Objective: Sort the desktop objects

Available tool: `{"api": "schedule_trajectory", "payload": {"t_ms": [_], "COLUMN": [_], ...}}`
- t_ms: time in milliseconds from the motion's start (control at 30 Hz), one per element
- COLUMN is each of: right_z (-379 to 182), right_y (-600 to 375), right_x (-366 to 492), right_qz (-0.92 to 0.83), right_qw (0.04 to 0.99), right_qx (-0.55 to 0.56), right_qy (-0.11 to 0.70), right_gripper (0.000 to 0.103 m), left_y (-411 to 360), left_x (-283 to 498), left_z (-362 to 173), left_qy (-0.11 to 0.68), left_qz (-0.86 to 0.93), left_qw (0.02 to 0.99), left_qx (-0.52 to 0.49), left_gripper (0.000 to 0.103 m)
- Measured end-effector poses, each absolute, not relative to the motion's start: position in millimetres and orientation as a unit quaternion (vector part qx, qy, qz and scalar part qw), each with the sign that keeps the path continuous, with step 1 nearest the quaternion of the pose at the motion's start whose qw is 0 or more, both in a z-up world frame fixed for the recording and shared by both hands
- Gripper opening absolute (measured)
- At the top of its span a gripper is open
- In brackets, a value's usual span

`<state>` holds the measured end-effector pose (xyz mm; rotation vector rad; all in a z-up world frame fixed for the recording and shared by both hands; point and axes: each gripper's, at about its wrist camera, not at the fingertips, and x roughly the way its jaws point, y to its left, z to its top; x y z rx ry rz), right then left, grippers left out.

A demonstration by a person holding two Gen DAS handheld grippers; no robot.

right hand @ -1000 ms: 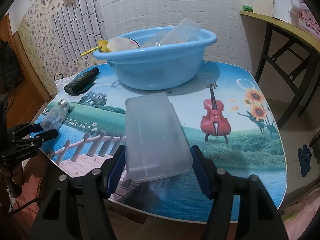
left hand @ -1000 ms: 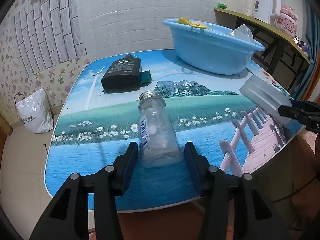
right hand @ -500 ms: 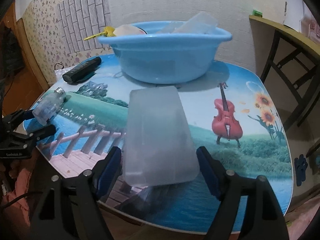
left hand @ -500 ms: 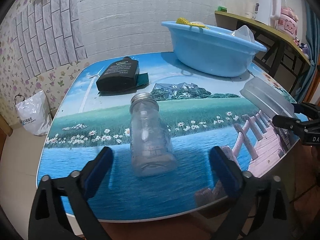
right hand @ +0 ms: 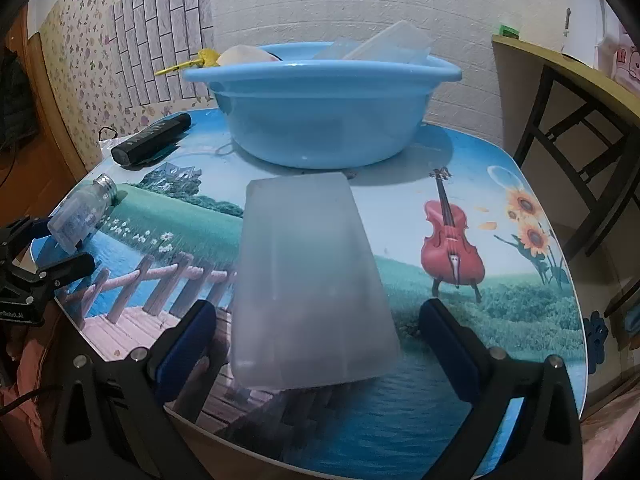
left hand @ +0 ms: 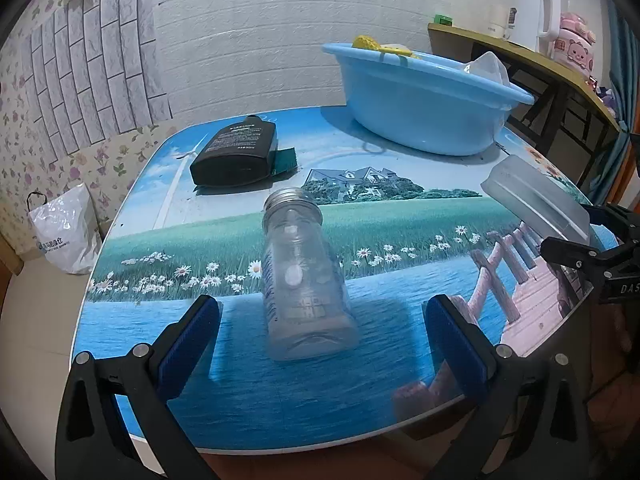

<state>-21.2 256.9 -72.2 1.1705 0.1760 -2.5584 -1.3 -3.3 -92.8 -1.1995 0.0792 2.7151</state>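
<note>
On the picture-printed bench [left hand: 248, 400], the left claw [left hand: 320, 332] gapes around a clear bottle [left hand: 304, 280]; the right claw [right hand: 316, 336], opening, straddles a frosted box [right hand: 308, 280], pads clear.

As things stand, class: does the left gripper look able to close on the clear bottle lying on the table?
Probably yes. The left gripper is open, its blue pads either side of the clear bottle, with nothing between them.

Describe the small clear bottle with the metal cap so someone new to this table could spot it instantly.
Start at the big light-blue plastic basin at the far side of the picture-printed table. Come toward the near edge, past the flat black bottle lying down. The small clear bottle with a silver screw cap lies on its side between the open left gripper's blue pads, the only see-through, metal-capped item there.
</note>
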Motion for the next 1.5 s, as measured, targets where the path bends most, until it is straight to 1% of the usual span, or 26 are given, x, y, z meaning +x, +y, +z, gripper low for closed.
{"api": "schedule_trajectory", "payload": {"t_ms": [1400,1433,1500], "right_z": [-72.9,-72.5,-71.4], "right_y": [255.7,256.0,256.8], "right_x": [-22.1,-22.0,-21.3], "right_qz": [-0.898,-0.899,-0.901], "right_qw": [0.157,0.156,0.154], "right_qx": [0.407,0.405,0.402], "right_qy": [0.062,0.062,0.060], "right_gripper": [0.103,0.102,0.093], "left_y": [-2.7,-2.5,-2.5], "left_x": [-3.2,-3.6,-4.4], "left_z": [-92.1,-92.2,-92.0], "left_qy": [0.026,0.026,0.026], "left_qz": [0.911,0.911,0.911], "left_qw": [0.088,0.087,0.088], "left_qx": [-0.402,-0.402,-0.402], "left_gripper": [0.102,0.102,0.102]}}
